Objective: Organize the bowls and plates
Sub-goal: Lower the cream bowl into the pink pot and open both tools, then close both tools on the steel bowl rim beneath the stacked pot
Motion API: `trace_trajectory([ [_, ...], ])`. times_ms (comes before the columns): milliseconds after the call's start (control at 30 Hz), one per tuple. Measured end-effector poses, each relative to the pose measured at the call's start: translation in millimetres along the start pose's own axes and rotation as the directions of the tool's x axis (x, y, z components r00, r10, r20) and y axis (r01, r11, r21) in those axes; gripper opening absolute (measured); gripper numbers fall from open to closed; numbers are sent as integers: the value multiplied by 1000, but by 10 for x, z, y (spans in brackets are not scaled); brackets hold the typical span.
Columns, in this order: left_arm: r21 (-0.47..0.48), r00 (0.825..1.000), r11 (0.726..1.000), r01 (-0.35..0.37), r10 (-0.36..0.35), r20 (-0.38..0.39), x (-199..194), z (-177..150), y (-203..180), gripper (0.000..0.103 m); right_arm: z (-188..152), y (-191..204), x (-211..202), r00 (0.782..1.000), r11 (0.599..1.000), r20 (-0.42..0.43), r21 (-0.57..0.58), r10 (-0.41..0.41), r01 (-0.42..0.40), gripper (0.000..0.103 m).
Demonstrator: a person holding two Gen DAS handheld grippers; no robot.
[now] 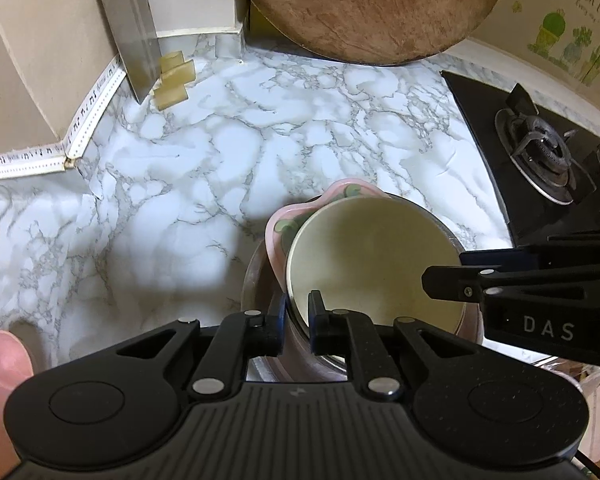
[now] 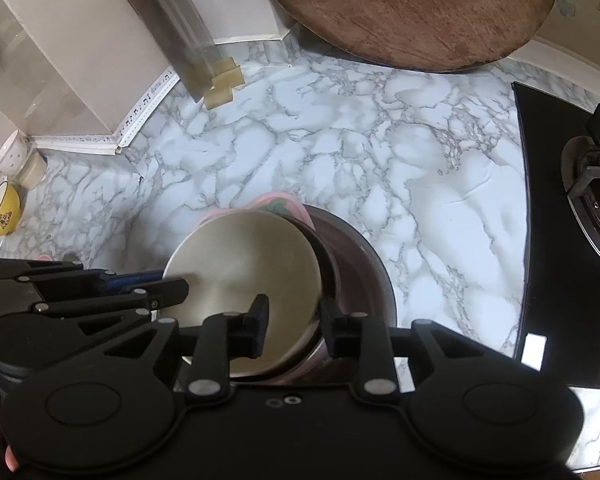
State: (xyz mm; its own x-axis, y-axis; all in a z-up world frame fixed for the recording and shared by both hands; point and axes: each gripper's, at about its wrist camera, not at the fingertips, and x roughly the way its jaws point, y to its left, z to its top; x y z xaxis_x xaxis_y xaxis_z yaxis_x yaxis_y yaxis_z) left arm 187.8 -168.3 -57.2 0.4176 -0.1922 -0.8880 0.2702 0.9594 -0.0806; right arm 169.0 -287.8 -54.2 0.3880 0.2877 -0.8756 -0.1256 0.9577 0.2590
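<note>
So there's a little stack sitting near the middle of the marble tabletop [image 1: 188, 152]: a cream bowl [image 1: 374, 258] nested inside a pink plate [image 1: 278, 226], and all of that inside a metal bowl [image 2: 364, 276]. The left gripper [image 1: 297, 316] has its jaws pinched together on the near-left rim of the cream bowl, one pad inside the wall and one outside, so it's clamped on that bowl. The right gripper [image 2: 294, 322] comes at the stack from the near right, and its jaws sit apart, straddling the near rim where the cream bowl meets the metal one; I can't see either pad actually pressing. What matters here: the stack is right at both sets of jaws, just ahead of them, and the left hand is the one that's got hold. My guess is the next move is a lift or a re-seat. A yellow bowl [image 2: 2, 210] waits far left.
</note>
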Motion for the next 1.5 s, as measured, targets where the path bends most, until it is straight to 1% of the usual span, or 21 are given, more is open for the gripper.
trace_trajectory([
  [67,-4,1000,1000,12,-12,3,-21,-13,22,15,-1,2,-35,1000,1000,8,-2,6,-6,34],
  [133,-5,1000,1000,24,-23,9,-47,-34,42,24,-6,1,-85,1000,1000,20,-3,16,-16,38],
  [200,-8,999,999,34,-34,22,-84,-52,62,39,-8,-6,-135,999,1000,33,-7,17,-17,41],
  [233,-13,999,999,37,-37,30,-108,-61,75,43,-13,-6,-162,999,1000,40,-10,20,-19,42],
  [267,-16,998,999,42,-42,38,-130,-69,87,49,-18,-6,-189,999,1000,46,-11,20,-20,44],
  [300,-19,998,999,48,-47,45,-152,-75,98,52,-22,-7,-211,999,1000,50,-12,19,-19,45],
  [433,-13,996,998,57,-56,73,-256,-112,108,52,-59,0,-289,997,999,71,-25,24,-22,54],
  [500,-7,995,998,59,-58,86,-304,-144,119,54,-86,2,-324,996,999,81,-33,27,-25,63],
  [567,-12,993,998,60,-58,100,-348,-177,141,58,-113,11,-362,995,998,93,-42,40,-36,69],
  [633,-12,991,998,64,-62,117,-395,-215,167,60,-142,24,-401,993,997,104,-55,54,-49,73],
  [700,-14,990,998,66,-64,129,-437,-250,189,60,-168,40,-439,992,997,116,-70,53,-45,81],
  [733,-13,988,997,70,-68,135,-458,-268,202,61,-184,47,-457,991,996,125,-76,52,-43,82],
  [767,-11,986,997,75,-72,147,-485,-287,212,64,-198,50,-474,990,996,131,-81,54,-43,85],
  [800,-11,985,997,73,-70,160,-511,-308,220,70,-208,47,-485,990,996,134,-83,55,-44,87],
  [867,-16,979,997,73,-69,189,-561,-348,242,76,-231,40,-503,988,995,140,-85,58,-46,93],
  [967,-33,976,997,72,-64,210,-599,-398,290,76,-261,20,-529,987,994,151,-97,58,-43,99],
  [1067,-54,974,996,76,-63,217,-596,-466,366,76,-260,-40,-536,987,995,157,-99,42,-27,100],
  [1200,-102,977,991,84,-62,203,-511,-568,490,76,-233,-202,-478,986,995,165,-98,4,12,100],
  [1400,-143,984,986,85,-60,168,-277,-718,597,76,-198,-508,-223,993,996,117,-82,-23,33,99],
  [1467,-163,985,982,90,-63,161,-211,-748,624,76,-186,-602,-123,995,997,95,-69,-29,36,96],
  [1500,-170,985,981,96,-69,159,-180,-759,633,76,-180,-647,-73,996,997,82,-63,-30,36,93],
])
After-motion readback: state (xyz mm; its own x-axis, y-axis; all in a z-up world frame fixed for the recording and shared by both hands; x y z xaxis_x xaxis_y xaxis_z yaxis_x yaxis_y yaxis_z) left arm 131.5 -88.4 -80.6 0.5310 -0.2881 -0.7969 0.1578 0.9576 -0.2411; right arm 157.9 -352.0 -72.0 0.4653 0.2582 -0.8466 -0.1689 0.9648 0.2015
